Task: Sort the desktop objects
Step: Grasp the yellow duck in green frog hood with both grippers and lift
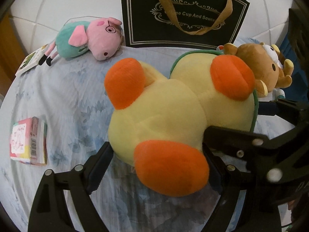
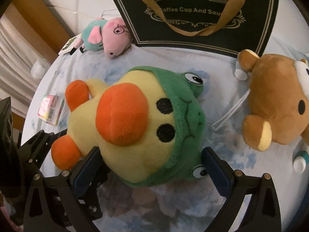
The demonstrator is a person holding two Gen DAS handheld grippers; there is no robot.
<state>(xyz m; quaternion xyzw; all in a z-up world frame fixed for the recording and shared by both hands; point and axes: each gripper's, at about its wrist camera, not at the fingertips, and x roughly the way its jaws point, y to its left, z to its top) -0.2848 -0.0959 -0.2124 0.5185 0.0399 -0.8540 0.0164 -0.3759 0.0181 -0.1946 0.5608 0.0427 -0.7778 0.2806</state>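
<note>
A yellow duck plush (image 2: 133, 127) with an orange beak, orange feet and a green frog hood (image 2: 181, 127) lies on its back in the middle of a pale blue flowered cloth (image 1: 63, 100) covering the table. The left gripper (image 1: 156, 162) straddles the duck's lower end: one orange foot (image 1: 170, 166) sits between its two fingers, the right finger is against or just beside the foot, and the left finger stands clear of the plush, so the jaws are open with nothing clamped. The right gripper (image 2: 150, 164) straddles the duck's head from the other end; its fingers flank the hooded head at both sides, spread wide, but whether the pads actually press the plush I cannot tell. Beyond the duck, a black gift bag (image 2: 195, 17) with gold ribbon handles stands upright at the far edge of the table. A pink pig plush (image 1: 90, 38) in a teal outfit lies on its side to the left of the bag, touching its corner. A brown bear plush (image 2: 276, 104) lies to the right of the duck, apart from it in the right wrist view. A small colourful printed box (image 1: 27, 143) sits near the cloth's left edge, well apart from the duck.
</note>
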